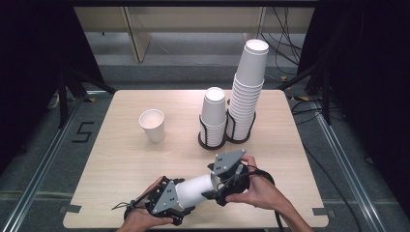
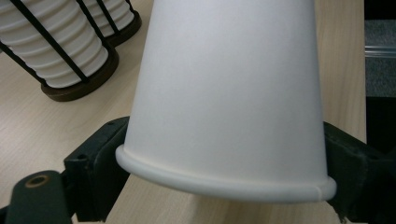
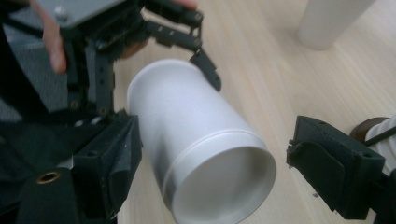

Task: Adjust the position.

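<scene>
A white paper cup (image 1: 196, 188) lies on its side in the air just above the table's front edge, between my two grippers. My left gripper (image 1: 186, 195) is shut on one end of it. In the left gripper view both black jaws press the sides of the cup (image 2: 224, 93), one on each side of my left gripper (image 2: 224, 161). My right gripper (image 1: 211, 181) is open around the other end. In the right gripper view the open mouth of the cup (image 3: 187, 121) faces me, my right gripper (image 3: 219, 158) straddles it, and a gap shows at the right jaw. A ridge rings the cup just behind the mouth.
A single upright cup (image 1: 153, 124) stands left of centre on the wooden table (image 1: 121, 159). Behind the grippers, two black wire holders carry a short cup stack (image 1: 213, 113) and a tall leaning stack (image 1: 249, 92). Dark curtains and cables surround the table.
</scene>
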